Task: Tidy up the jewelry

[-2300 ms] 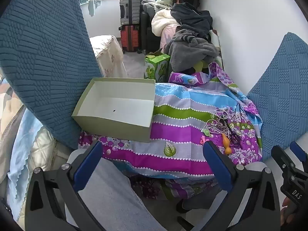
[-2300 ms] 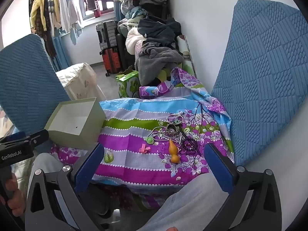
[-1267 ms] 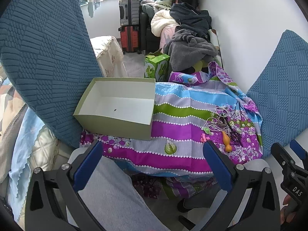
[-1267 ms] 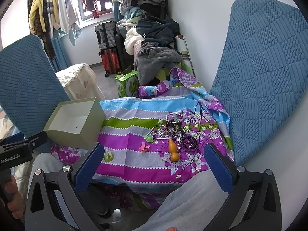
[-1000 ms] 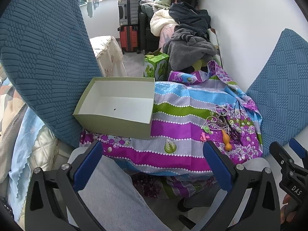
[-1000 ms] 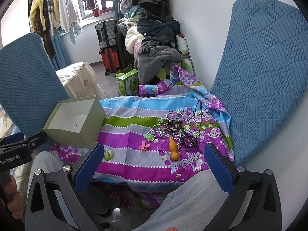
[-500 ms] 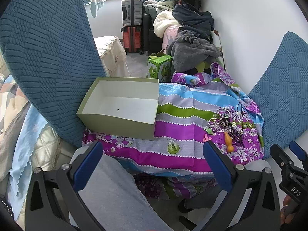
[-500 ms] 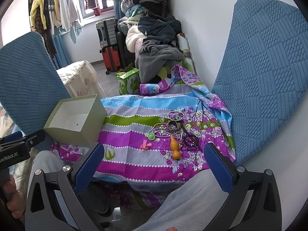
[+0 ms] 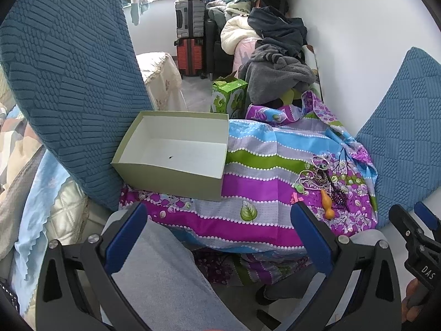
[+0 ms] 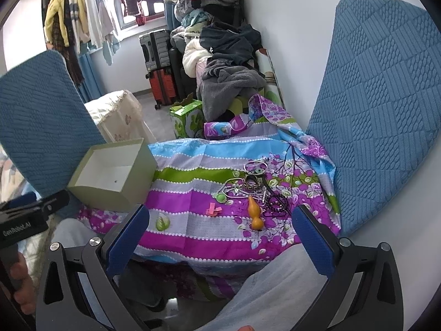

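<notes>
The jewelry lies in 1 tangled heap (image 10: 256,190) on the striped purple, green and blue floral cloth (image 10: 193,201) draping the bench, toward its right side. In it are a smooth orange gourd-shaped pendant (image 10: 255,213), thin silver bangles (image 10: 255,166), a black-and-gold patterned band (image 10: 252,184), fine silver bead chains with a green bead (image 10: 220,197) and dark purple beads (image 10: 275,207). A small pink clip (image 10: 212,209) sits just apart. The empty pale green cardboard box (image 9: 176,151) rests on the cloth's left end, well apart from the heap.

The left gripper (image 9: 217,234) and right gripper (image 10: 220,234) both hang short of the bench, blue-padded fingers spread wide, holding nothing.

Everything looks light. The chains are limp, slippery and likely snagged together, so lifting 1 may drag others. The gourd is hard and glossy; its narrow waist seems the surest hold. Bangles are stiff: pinch across the rim.
</notes>
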